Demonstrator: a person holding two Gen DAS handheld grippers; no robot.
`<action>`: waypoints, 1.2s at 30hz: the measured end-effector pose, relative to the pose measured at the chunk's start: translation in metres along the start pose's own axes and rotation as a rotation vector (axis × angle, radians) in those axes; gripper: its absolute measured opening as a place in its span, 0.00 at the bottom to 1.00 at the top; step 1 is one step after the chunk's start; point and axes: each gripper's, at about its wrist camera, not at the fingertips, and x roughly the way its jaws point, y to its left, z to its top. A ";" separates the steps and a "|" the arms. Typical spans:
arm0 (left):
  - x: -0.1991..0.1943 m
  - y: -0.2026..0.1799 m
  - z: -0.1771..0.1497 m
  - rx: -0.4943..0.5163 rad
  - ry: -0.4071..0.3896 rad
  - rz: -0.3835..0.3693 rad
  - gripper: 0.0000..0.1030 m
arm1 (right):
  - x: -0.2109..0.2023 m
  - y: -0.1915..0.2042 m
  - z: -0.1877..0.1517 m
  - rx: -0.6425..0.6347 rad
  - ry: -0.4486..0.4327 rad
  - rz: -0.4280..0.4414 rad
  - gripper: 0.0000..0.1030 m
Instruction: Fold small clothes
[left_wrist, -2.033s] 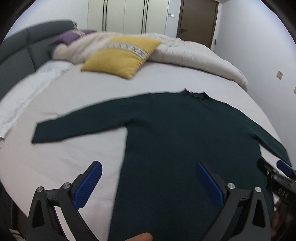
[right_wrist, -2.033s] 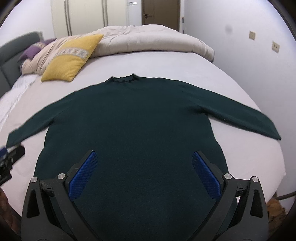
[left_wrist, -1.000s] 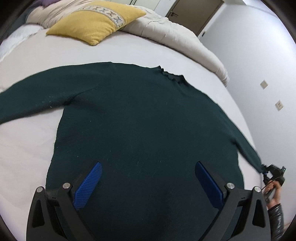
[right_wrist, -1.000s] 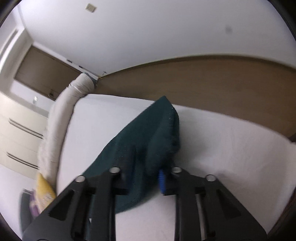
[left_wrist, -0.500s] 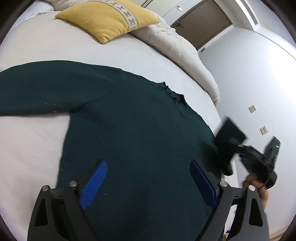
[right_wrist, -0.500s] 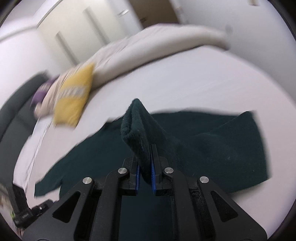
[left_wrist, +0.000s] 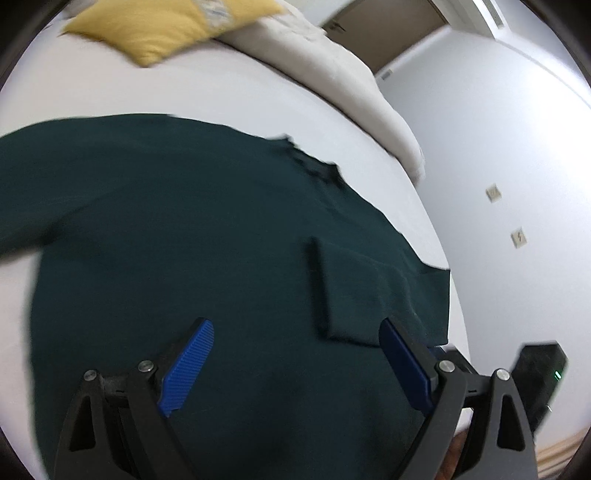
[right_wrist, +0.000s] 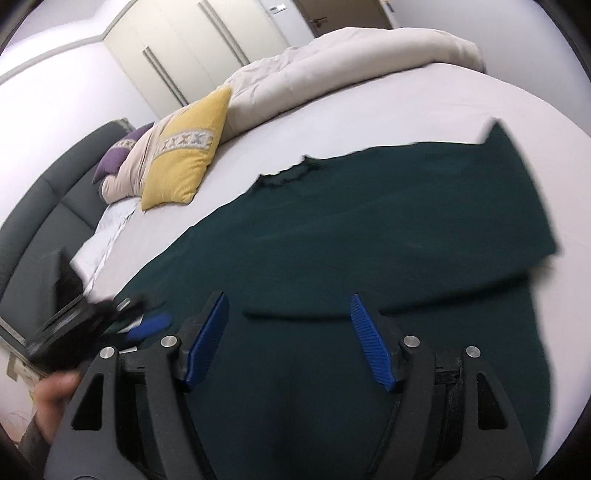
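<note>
dark green sweater flat on the bed, one sleeve folded in

the sweater (left_wrist: 184, 221) lies spread on the white bed (left_wrist: 184, 88), neck toward the pillows. it is a dark green knit with a small ruffled collar (right_wrist: 291, 171). its right sleeve (left_wrist: 369, 291) is doubled back over the body, the cuff edge a straight line across the chest (in my right camera that same fold (right_wrist: 388, 295) runs from 9 to 3 o'clock just past my fingertips). the other sleeve stretches out flat toward 9 o'clock in the left view.

my left gripper (left_wrist: 295, 365) hovers over the lower body of the sweater, fingers spread wide with nothing between the blue pads (left_wrist: 188, 362). my right gripper (right_wrist: 291, 339) also stands wide apart and empty, above the hem area, pointing toward the collar. from the right camera i see my left tool (right_wrist: 92, 325) blurred at 9 o'clock.

a yellow cushion (right_wrist: 184, 155) and a rumpled cream duvet (right_wrist: 351, 62) sit at 12 o'clock beyond the sweater.
</note>
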 end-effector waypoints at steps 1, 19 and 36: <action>0.015 -0.010 0.005 0.021 0.016 0.004 0.89 | -0.013 -0.008 -0.001 0.013 -0.013 -0.011 0.65; 0.046 -0.048 0.039 0.159 -0.024 0.103 0.09 | -0.089 -0.168 0.031 0.238 -0.163 -0.201 0.65; 0.035 0.032 0.075 0.060 -0.113 0.169 0.09 | -0.004 -0.202 0.082 0.255 0.018 -0.246 0.65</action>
